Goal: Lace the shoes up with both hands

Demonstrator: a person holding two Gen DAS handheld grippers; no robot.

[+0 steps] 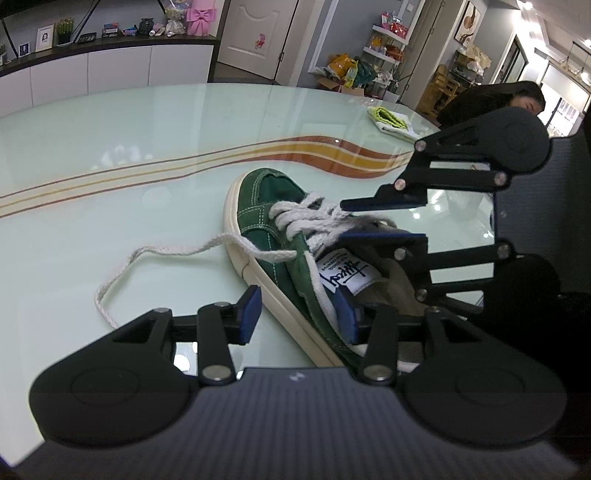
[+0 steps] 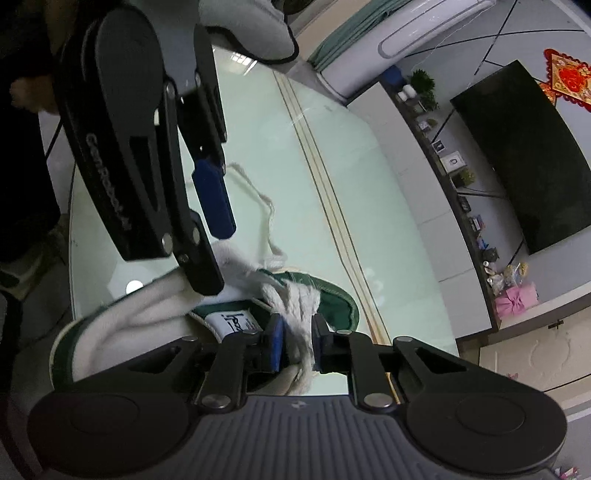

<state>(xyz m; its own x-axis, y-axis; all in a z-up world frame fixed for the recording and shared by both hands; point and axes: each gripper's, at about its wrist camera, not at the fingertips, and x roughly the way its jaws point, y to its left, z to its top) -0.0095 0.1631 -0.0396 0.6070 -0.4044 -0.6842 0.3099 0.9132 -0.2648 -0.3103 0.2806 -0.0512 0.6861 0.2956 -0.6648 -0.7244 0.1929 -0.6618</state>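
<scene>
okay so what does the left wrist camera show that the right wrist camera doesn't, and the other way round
Only the left wrist view shows the yellow-green cloth on the far side of the table, a person beyond it, and the left gripper open astride the shoe's side wall.

Only the right wrist view shows the dark TV screen, the red wall ornament, and the right gripper with white lace between its pads.

Both show the green shoe, its loose lace end trailing on the glass table, and the pink bow.
</scene>
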